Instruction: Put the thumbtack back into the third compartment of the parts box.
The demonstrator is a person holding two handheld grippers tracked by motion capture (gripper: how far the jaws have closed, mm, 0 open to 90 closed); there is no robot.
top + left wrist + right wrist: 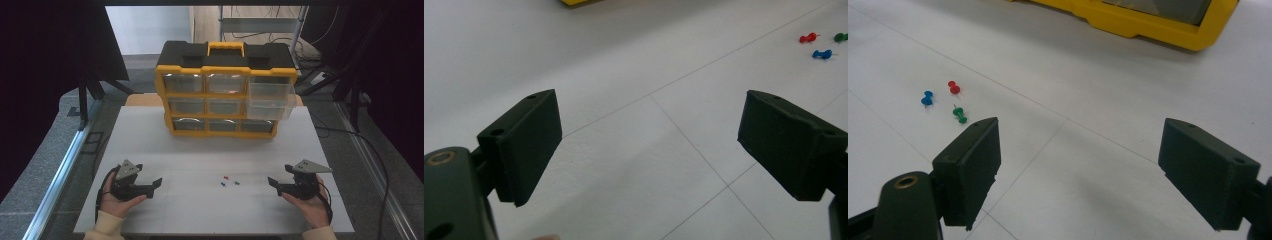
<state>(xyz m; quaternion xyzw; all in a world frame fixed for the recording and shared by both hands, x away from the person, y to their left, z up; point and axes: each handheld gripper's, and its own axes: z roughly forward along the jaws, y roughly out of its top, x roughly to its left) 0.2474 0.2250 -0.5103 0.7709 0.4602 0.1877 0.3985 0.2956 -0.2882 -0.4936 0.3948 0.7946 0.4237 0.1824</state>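
- While three pushpins, red (226,177), blue (223,184) and green (237,183), lie loose at lower centre of the table (150,150), both claws flank them.
- Left gripper (156,183): released, empty.
- Right gripper (272,182): released, empty, nearer the pins.
- Drawer (270,100) of the yellow organizer (165,75), upper centre, is pulled out, likely to receive them.

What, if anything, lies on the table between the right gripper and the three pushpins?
Nothing visible. Bare table separates the open right gripper from the red pin, blue pin and green pin.
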